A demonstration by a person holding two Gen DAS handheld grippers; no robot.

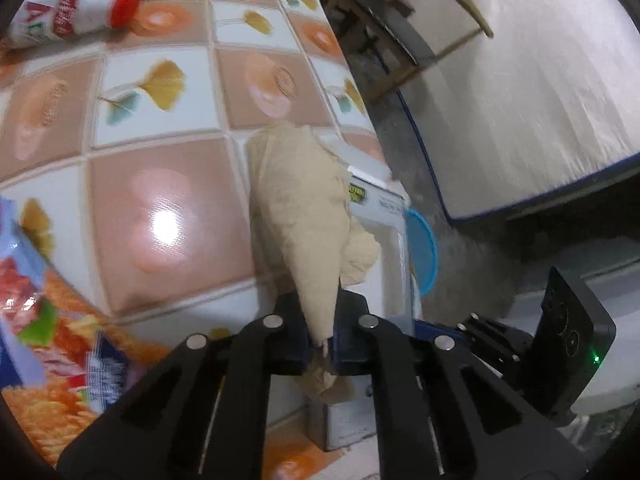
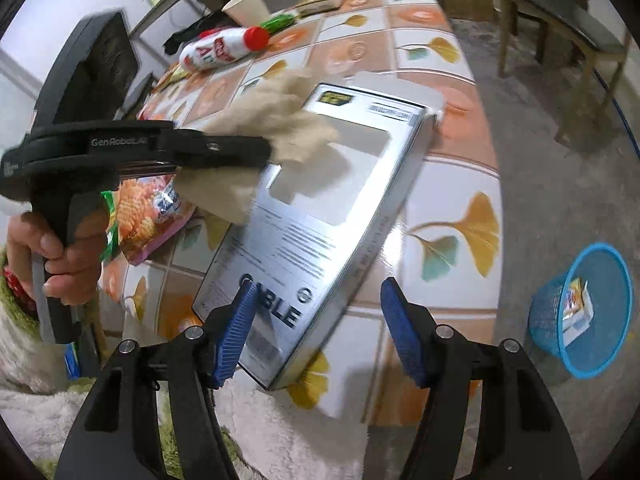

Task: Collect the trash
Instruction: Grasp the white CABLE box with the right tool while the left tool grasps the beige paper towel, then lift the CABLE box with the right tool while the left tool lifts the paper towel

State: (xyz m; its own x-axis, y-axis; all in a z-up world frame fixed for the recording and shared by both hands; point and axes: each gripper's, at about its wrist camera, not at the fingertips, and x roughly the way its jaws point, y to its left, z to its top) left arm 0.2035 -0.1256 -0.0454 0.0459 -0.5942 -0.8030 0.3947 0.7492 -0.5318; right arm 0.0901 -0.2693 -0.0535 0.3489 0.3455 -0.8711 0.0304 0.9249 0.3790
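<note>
Left gripper (image 1: 322, 340) pinches a crumpled tan paper (image 1: 300, 216), held level above the table (image 2: 452, 184). Right gripper (image 2: 316, 332) has fingers spread wide around the near end of a silver cable box (image 2: 316, 220), whose long axis runs away over the tile-pattern tablecloth. Blue basket (image 2: 600, 344) sits on the floor beyond.

The tabletop (image 2: 460, 168) carries a glossy tiled cloth printed with ginkgo leaves and peach squares. A dark bench (image 2: 568, 12) with wooden legs stands on the grey floor (image 2: 532, 152) beyond its far corner. A white mattress (image 1: 532, 80) edged in blue lies on the floor, near a wooden-framed stool (image 1: 380, 36).
</note>
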